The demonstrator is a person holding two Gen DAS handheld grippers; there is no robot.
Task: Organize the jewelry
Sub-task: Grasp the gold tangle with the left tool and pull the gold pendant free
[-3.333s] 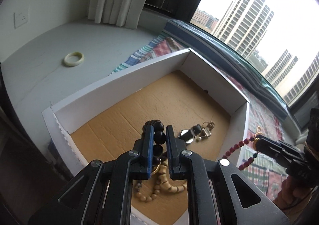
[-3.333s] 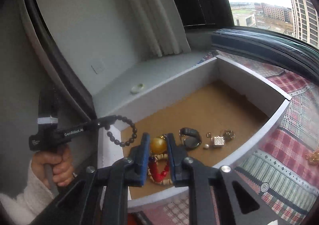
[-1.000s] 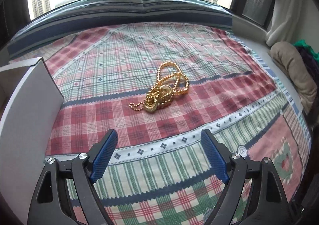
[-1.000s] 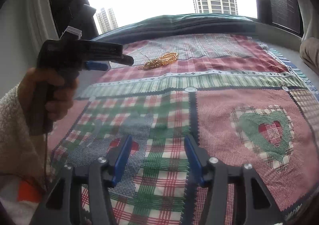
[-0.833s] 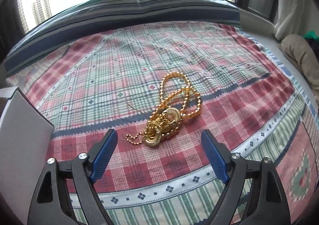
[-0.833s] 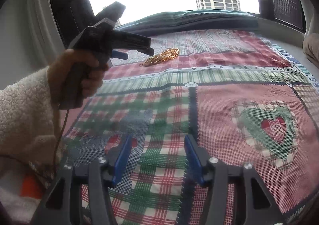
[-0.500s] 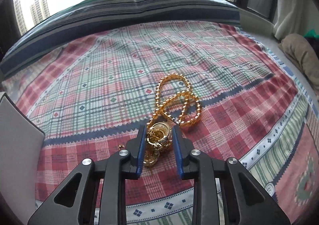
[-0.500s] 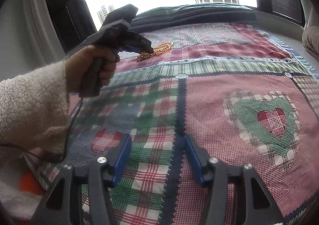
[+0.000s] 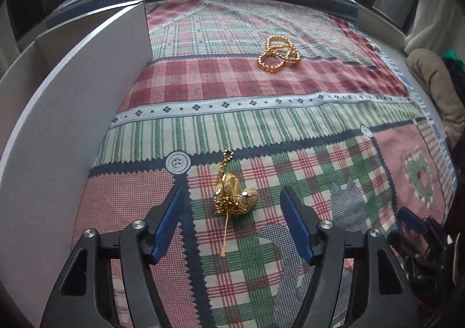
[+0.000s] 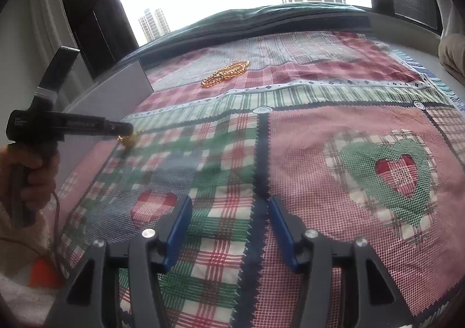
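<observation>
I'm hovering the released left hand-held gripper (image 9: 232, 220) around the gold chain clump (image 9: 234, 197), risking snagging its trailing strand (image 9: 224, 236); the right hand-held gripper (image 10: 229, 229) is idling, released.

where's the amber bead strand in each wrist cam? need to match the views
Left wrist: the coiled amber bead strand lies upper centre-right on the red check band of the patchwork plaid cloth, far beyond the open left gripper.
Right wrist: the same strand sits upper centre-left, seen edge-on, well beyond the open right gripper.
Shared landmark: the white cardboard box wall, left of the strand in both.
</observation>
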